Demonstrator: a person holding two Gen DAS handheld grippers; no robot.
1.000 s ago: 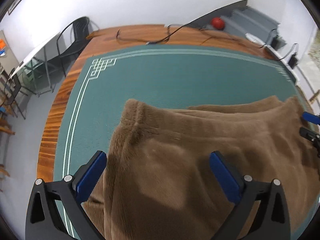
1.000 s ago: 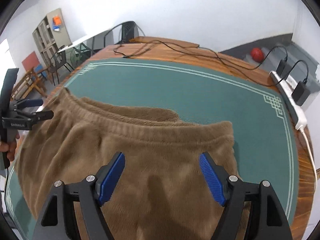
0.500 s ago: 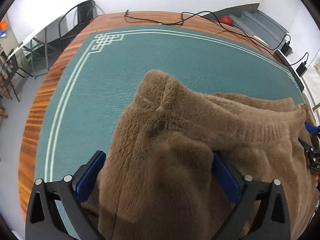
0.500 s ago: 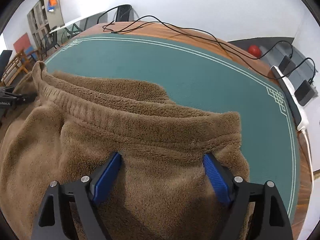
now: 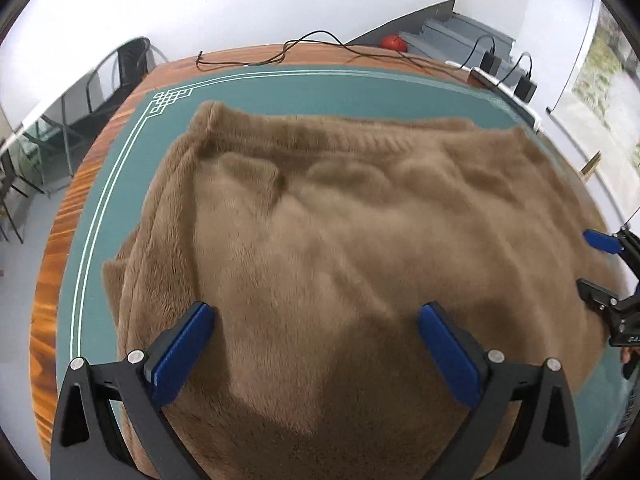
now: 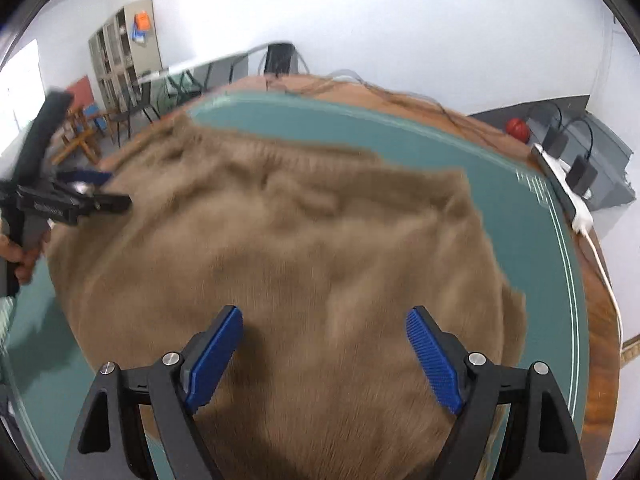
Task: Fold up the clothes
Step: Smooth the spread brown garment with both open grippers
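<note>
Left wrist view: brown fleece garment (image 5: 340, 240) flat, ribbed waistband far; both grippers agape.

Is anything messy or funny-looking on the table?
A little. The fuzzy brown garment lies rumpled on the green mat, with creases near its ribbed waistband, and its left edge bunches unevenly. Nothing looks spilled or torn.

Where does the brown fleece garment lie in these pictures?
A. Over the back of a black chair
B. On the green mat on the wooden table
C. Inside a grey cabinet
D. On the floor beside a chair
B: the brown fleece garment is spread on the green mat, which covers the wooden table.
</note>
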